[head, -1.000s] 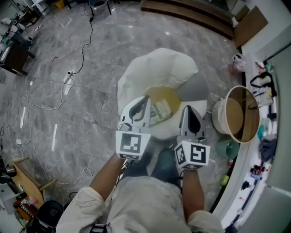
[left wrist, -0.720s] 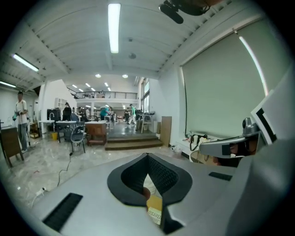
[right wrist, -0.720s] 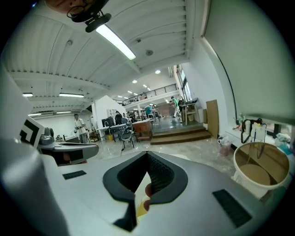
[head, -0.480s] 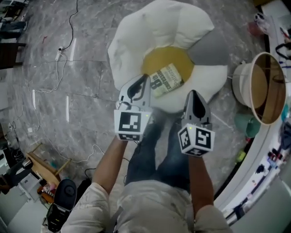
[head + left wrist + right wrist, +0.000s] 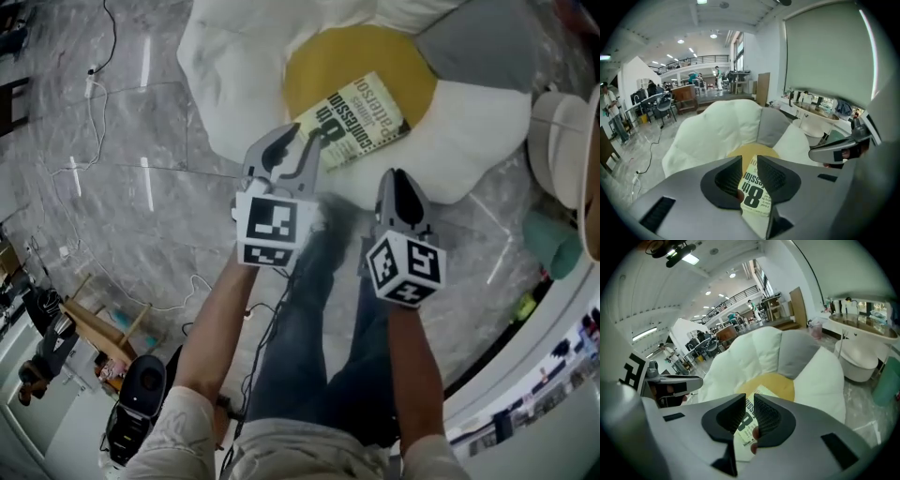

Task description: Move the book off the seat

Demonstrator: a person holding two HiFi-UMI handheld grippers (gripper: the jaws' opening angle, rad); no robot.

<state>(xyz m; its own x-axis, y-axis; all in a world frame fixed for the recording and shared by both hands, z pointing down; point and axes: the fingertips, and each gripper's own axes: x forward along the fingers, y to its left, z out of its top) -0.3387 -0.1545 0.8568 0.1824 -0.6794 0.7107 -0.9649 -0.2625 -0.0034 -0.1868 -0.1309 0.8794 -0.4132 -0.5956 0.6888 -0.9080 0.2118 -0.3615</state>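
**A:** Where is the book?

**B:** The book lies flat on the seat, cover up and at a slant. It sits on the yellow middle, with white petals around it and a grey petal at the far right.

**A:** And the left gripper?

**B:** The left gripper hangs over the near edge of the seat, and its tips are by the book's near corner. Its jaws are opening. There is a narrow gap between the pads, and in the left gripper view the book's print shows through that gap. The pads press on nothing. From these views I cannot tell whether the tips touch the cover.

**A:** The right one?

**B:** The right gripper is beside the left one, a little nearer the person, over the seat's white rim. Its jaws are opening too, with only a slim gap. The book shows beyond that gap, not between the pads. It holds nothing.

**A:** What else is there?

**B:** The person's legs stand right at the seat's edge. The floor is grey marble, and a cable trails across it to the left.
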